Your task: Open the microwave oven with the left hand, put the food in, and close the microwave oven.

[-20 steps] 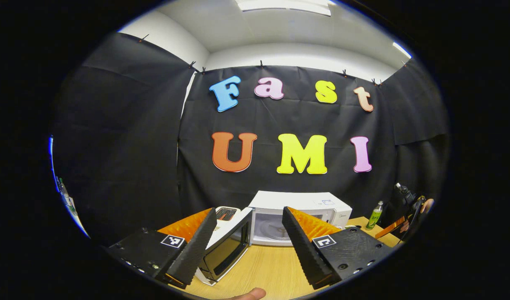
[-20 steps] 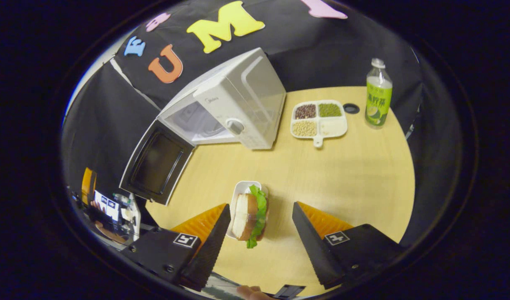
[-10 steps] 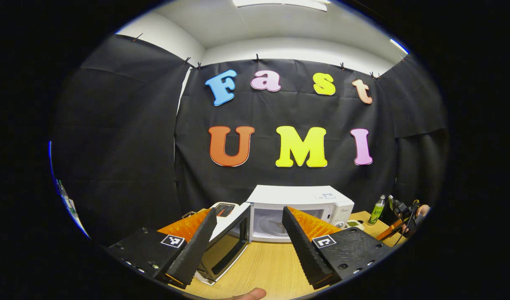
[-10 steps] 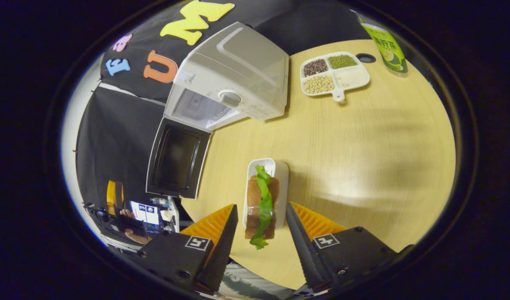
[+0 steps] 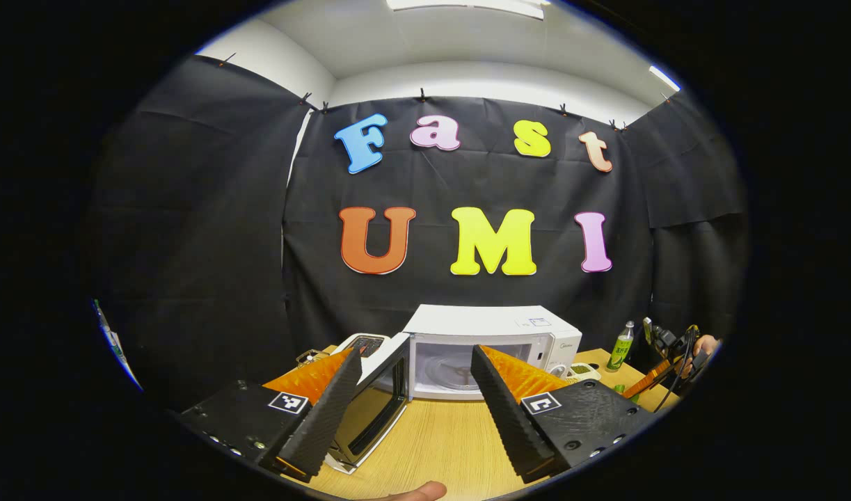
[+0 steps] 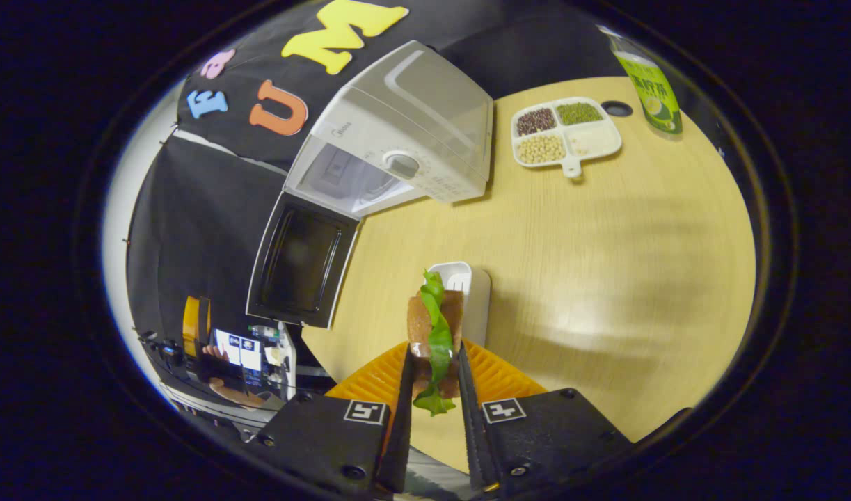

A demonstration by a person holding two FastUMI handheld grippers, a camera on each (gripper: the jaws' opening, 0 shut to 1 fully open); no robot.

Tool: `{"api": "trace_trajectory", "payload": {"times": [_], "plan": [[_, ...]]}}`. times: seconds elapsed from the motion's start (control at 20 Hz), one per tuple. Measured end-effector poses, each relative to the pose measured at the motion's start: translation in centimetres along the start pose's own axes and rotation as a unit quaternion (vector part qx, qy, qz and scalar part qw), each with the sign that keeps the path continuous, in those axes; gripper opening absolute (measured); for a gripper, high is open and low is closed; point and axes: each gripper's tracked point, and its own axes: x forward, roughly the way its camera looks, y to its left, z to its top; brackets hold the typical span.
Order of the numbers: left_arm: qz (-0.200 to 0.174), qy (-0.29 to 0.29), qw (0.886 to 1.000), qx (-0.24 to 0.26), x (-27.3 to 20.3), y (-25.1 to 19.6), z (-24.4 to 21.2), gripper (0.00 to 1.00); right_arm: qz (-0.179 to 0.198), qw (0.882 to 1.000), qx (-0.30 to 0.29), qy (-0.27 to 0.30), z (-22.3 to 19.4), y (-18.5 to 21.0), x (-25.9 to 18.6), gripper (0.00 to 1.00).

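In the left gripper view, the left claw (image 5: 415, 410) is open, with its two fingers wide apart and nothing between them. It hangs above the wooden bench (image 5: 435, 445). Beyond the fingers stands the white microwave (image 5: 491, 334) against the black wall. Its door (image 5: 376, 403) is swung open toward the left, and the round plate inside the cavity can be seen. A green bottle (image 5: 620, 346) stands to the right of the microwave. At the far right edge the other gripper with a hand (image 5: 703, 344) is visible, small and not clear.

In the right gripper view, the right claw (image 6: 435, 390) is closed on the sandwich (image 6: 435, 334): both fingers press on its two bread sides, and the green lettuce sticks out at the near end, between the fingers. The sandwich is directly between the fingertips and reaches forward from them. Just beyond it, a white tray (image 6: 470, 292) lies on the bench (image 6: 606, 278); I cannot tell whether the sandwich touches it. Farther ahead and to the left is the microwave (image 6: 404, 139) with its door (image 6: 300, 257) open. A divided dish (image 6: 564, 132) with beans and the bottle (image 6: 651, 90) are at the far right side.
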Motion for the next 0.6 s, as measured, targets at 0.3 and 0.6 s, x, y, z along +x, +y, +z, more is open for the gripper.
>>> {"api": "trace_trajectory", "payload": {"times": [0.3, 0.6], "plan": [[-0.009, -0.025, 0.999, -0.022, -1.4, 1.5, 0.6, 0.95, -0.073, 0.987, -0.134, -0.049, -0.3, 3.6, -2.8, 0.24], [-0.03, -0.029, 0.998, -0.038, -2.6, 3.5, 0.0, 0.95, -0.181, 0.946, -0.247, -0.104, 0.1, 6.7, -3.3, 0.24]]}}
